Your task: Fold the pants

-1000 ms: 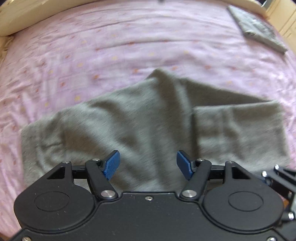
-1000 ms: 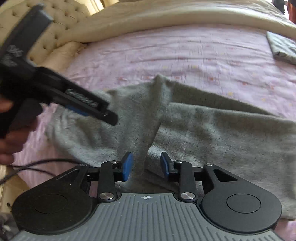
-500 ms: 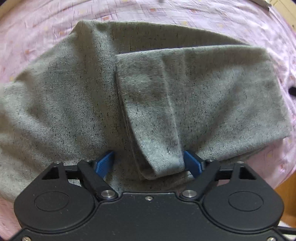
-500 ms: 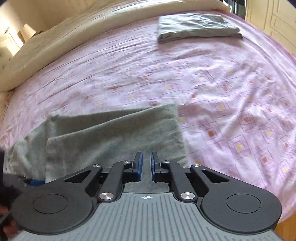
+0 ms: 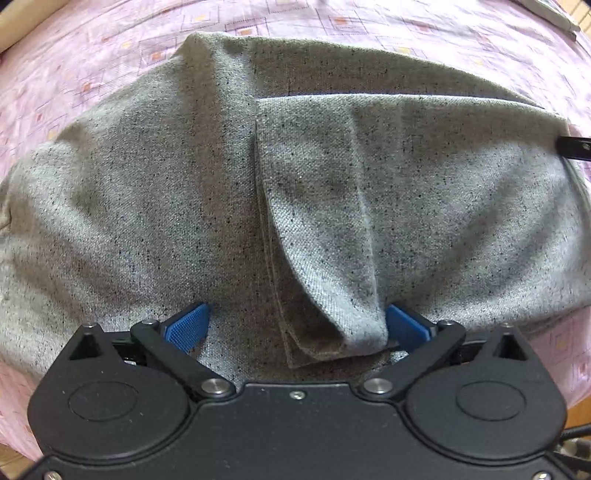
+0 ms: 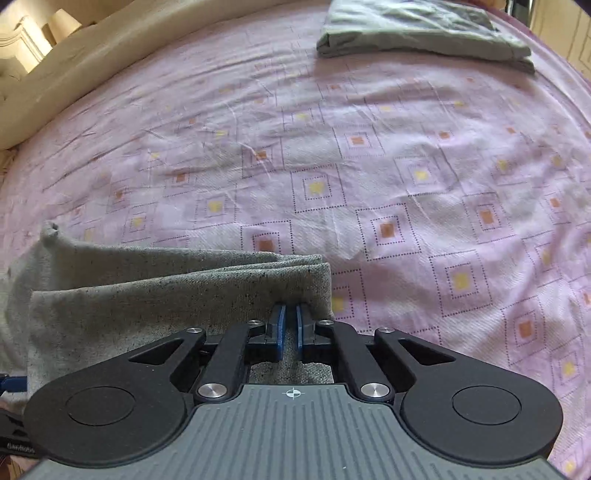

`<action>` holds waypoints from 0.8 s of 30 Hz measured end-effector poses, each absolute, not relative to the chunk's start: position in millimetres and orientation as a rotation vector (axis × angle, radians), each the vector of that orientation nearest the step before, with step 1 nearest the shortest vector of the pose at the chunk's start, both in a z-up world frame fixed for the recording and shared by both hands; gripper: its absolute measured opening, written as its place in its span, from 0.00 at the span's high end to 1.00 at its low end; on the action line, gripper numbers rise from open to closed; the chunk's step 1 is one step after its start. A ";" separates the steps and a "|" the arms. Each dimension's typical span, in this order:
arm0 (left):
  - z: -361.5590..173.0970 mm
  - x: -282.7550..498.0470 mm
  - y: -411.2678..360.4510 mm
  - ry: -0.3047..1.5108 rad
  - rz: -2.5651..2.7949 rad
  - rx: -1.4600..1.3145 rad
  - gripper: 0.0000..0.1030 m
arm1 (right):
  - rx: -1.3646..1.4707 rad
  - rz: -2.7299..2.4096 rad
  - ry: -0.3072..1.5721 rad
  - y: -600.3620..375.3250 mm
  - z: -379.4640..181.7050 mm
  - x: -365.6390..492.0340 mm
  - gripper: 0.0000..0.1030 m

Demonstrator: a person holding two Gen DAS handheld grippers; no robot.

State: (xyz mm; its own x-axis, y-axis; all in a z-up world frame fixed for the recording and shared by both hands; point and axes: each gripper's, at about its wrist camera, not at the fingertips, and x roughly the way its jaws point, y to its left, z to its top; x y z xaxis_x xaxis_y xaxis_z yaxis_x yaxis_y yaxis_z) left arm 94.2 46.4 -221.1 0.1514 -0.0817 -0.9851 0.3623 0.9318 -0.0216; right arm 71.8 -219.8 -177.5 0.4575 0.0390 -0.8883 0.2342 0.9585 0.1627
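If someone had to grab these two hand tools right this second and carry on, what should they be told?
Left gripper: jaws wide, just been opening, set around the corner of the folded flap but not pinching it.
Right gripper: shut on the folded end of the grey pants, cloth between its pads.
The pants lie partly folded on the pink bedsheet; another folded garment sits at the far side.
Done: at least one fold laid over.
Left: probably close the left gripper on its corner, make the next fold, smooth it flat.
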 end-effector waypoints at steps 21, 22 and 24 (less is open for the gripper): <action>-188.8 82.2 60.0 1.376 -0.313 0.168 0.17 | 0.237 -0.077 1.122 -184.8 -163.0 -23.9 0.94; -182.3 78.0 66.8 1.354 -0.314 0.155 0.17 | 0.227 -0.068 1.107 -180.0 -158.4 -24.7 0.94; -169.2 70.1 79.9 1.308 -0.313 0.137 0.17 | 0.204 -0.048 1.078 -166.2 -151.6 -26.1 0.93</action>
